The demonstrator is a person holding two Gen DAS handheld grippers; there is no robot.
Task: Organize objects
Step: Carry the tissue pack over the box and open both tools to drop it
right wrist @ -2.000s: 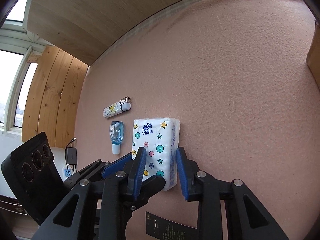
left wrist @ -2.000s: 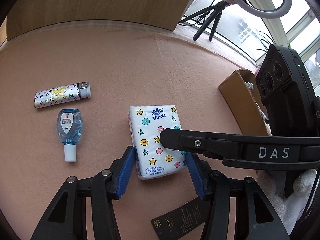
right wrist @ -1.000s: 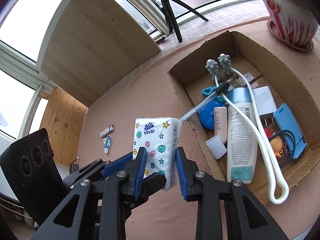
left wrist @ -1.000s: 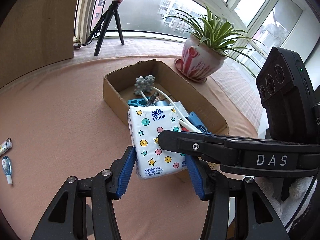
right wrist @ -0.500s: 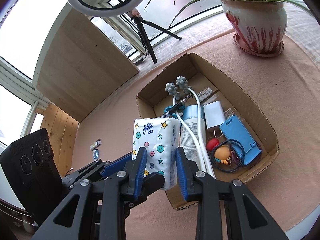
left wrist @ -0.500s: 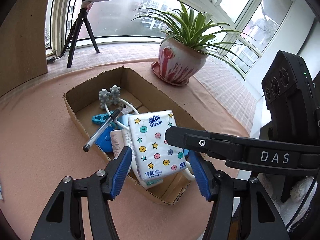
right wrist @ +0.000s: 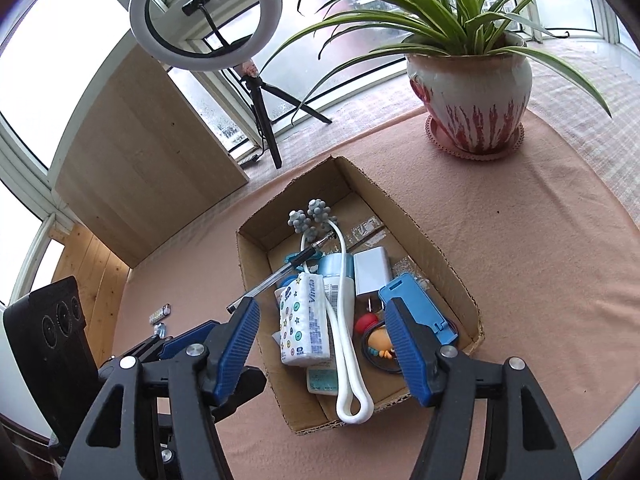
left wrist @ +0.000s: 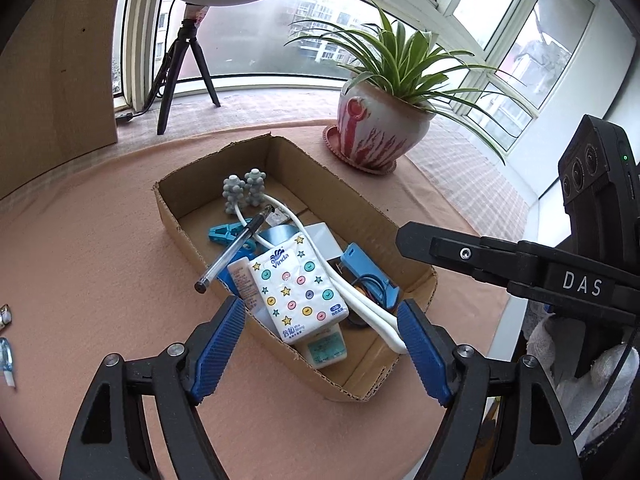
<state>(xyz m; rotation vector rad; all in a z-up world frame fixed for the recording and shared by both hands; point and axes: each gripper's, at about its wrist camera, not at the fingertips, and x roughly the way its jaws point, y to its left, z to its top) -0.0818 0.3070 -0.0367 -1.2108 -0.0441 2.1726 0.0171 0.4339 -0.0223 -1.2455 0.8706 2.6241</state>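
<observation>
The white Vinda tissue pack (left wrist: 298, 292) (right wrist: 306, 320) with coloured dots and stars lies tilted inside the cardboard box (left wrist: 172, 216) (right wrist: 440, 264), on top of a lotion bottle and other items. My left gripper (left wrist: 319, 304) hovers above the box's near end, its blue pads wide apart and still opening, touching nothing. My right gripper (right wrist: 320, 304) is also above the box, its jaws opening, and the pack sits below and clear of its pads. The right gripper's black finger (left wrist: 500, 264) crosses the left wrist view.
In the box are a pen (left wrist: 232, 254), a white looped massager (right wrist: 348, 340), a blue stand (right wrist: 416, 308) and a charger. A potted plant (right wrist: 472, 88) stands beyond it. A ring light (right wrist: 206, 16) and a wooden board (right wrist: 140, 160) are behind. A lighter (right wrist: 160, 312) and a small bottle lie far left.
Both grippers carried the tissue pack from the cloth over to the box, then opened. The pack has dropped from between the pads into the box.
</observation>
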